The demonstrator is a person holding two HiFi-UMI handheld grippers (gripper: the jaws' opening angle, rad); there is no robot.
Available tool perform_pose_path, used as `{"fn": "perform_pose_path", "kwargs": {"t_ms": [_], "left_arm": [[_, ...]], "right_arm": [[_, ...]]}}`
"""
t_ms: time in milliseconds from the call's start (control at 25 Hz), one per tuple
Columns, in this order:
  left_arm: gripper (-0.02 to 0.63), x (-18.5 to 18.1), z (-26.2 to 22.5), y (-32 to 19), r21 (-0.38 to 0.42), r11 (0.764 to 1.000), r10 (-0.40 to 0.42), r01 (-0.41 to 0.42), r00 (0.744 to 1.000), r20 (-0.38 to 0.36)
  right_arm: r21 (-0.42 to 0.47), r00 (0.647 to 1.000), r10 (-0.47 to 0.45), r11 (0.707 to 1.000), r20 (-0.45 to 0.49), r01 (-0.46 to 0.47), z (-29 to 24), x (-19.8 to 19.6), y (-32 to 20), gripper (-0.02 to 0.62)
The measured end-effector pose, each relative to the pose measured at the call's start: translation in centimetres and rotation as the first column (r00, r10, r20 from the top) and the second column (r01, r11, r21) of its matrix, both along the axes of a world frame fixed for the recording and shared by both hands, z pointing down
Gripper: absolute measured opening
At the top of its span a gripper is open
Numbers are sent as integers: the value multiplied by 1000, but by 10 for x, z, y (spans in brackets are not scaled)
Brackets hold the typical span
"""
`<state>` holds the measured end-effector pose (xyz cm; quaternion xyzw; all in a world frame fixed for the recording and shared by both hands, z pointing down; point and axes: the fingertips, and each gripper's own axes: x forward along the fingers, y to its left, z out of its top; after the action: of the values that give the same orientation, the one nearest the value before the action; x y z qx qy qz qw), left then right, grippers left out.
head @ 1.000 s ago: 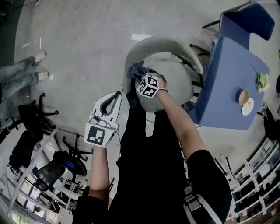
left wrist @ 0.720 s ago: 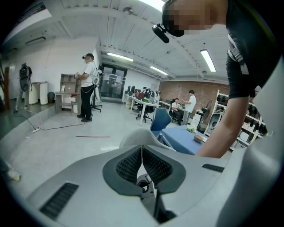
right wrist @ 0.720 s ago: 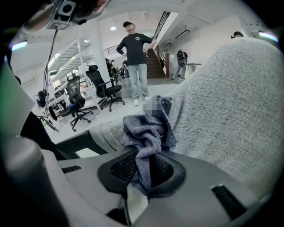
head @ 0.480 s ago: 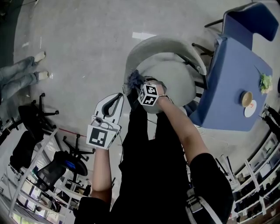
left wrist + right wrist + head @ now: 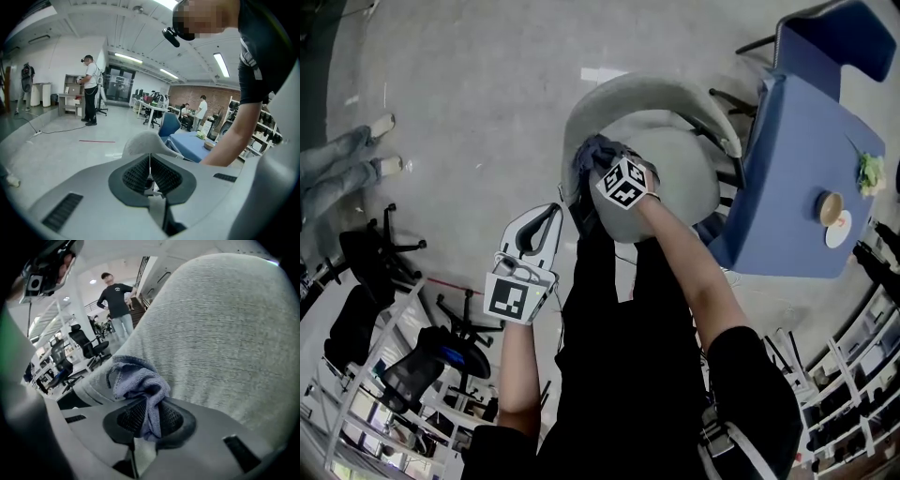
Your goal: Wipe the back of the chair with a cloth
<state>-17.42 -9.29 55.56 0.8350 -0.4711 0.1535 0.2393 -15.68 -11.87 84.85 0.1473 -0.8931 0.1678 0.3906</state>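
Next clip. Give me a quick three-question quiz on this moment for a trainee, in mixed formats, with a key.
1. Multiple choice: what does the right hand-held gripper hold?
A) a sponge
B) a bluish cloth
C) nothing

2. True or false: the left hand-held gripper is pressed against the grey chair back.

3. Fill in: the left hand-held gripper's jaws are ____, with nothing between them.

Key
1. B: its jaws are clamped on the cloth.
2. False: in the head view it is apart from the chair, beside the person's body.
3. together
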Motion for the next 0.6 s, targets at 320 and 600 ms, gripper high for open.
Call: {"fn": "perform_pose_path", "kwargs": {"t_ms": [320,600], "left_arm": [[28,9,2,-2,-1,1000,14,-14,1000,-3],[28,13,0,-4,4,1000,17,-17,1000,-1]], "right_arm": [[36,977,211,977,-11,-211,0,56,-63,78],[48,947,321,946,-5,-321,-3,91,-89,78]]}}
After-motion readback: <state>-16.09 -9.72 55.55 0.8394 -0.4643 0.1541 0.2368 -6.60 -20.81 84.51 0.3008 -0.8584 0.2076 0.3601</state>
